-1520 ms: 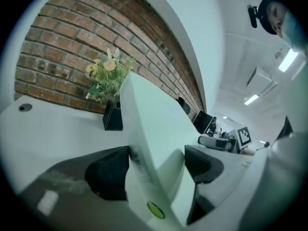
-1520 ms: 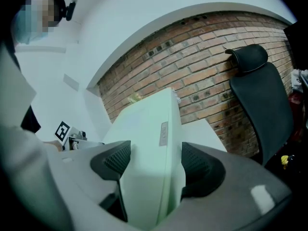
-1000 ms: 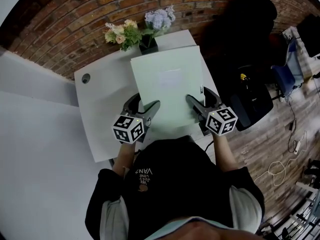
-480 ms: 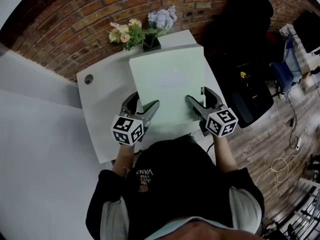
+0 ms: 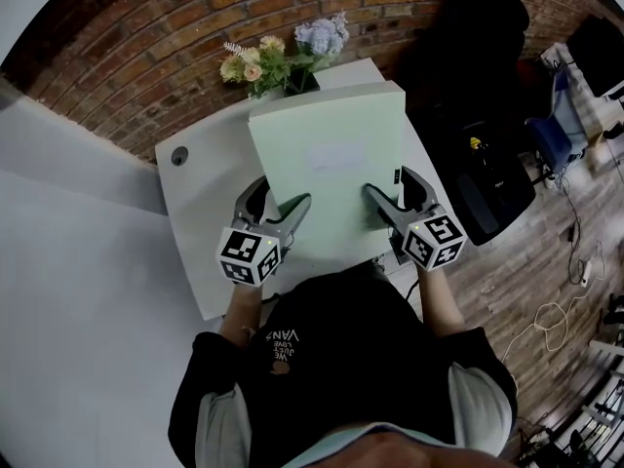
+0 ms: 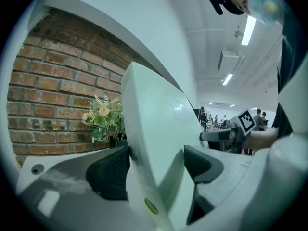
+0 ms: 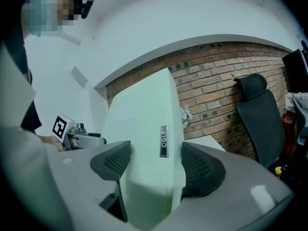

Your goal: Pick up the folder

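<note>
A pale green folder (image 5: 327,159) is held up off the white desk (image 5: 210,217), its far edge raised towards the flowers. My left gripper (image 5: 285,210) is shut on the folder's near left edge (image 6: 154,143). My right gripper (image 5: 385,200) is shut on the near right edge, where a small metal label (image 7: 163,141) sits on the folder's spine (image 7: 149,143). Each pair of black pads (image 7: 201,170) presses on both faces of the folder.
A dark vase of pale flowers (image 5: 278,61) stands at the desk's far edge against the brick wall (image 5: 175,27). A cable hole (image 5: 178,155) sits at the desk's left. A black office chair (image 5: 487,178) stands right of the desk.
Both grippers have lifted the folder higher; its far edge now reaches up over the vase. The grippers keep their hold on the near edges.
</note>
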The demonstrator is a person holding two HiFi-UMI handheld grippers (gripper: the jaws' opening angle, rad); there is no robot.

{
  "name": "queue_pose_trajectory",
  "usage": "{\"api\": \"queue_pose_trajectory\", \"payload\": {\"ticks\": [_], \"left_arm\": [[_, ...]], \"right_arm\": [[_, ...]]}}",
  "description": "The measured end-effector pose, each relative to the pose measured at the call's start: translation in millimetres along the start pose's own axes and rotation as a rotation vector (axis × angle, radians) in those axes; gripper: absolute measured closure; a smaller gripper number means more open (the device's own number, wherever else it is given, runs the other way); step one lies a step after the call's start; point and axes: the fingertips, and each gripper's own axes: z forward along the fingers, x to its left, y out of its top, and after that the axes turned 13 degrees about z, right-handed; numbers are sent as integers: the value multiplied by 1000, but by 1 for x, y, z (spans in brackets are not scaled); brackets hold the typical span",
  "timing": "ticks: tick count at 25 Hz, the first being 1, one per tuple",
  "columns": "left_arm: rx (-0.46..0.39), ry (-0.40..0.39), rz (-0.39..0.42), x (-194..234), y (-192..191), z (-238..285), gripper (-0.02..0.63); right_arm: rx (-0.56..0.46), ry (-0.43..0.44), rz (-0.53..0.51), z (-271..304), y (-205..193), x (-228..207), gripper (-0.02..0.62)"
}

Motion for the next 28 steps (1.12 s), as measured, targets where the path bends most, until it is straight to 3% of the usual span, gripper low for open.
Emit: {"api": "queue_pose_trajectory", "payload": {"ticks": [28], "left_arm": [[12, 32, 121, 23, -7, -52, 256]], "right_arm": [[-42, 2, -41, 10, -20, 55, 276]]}}
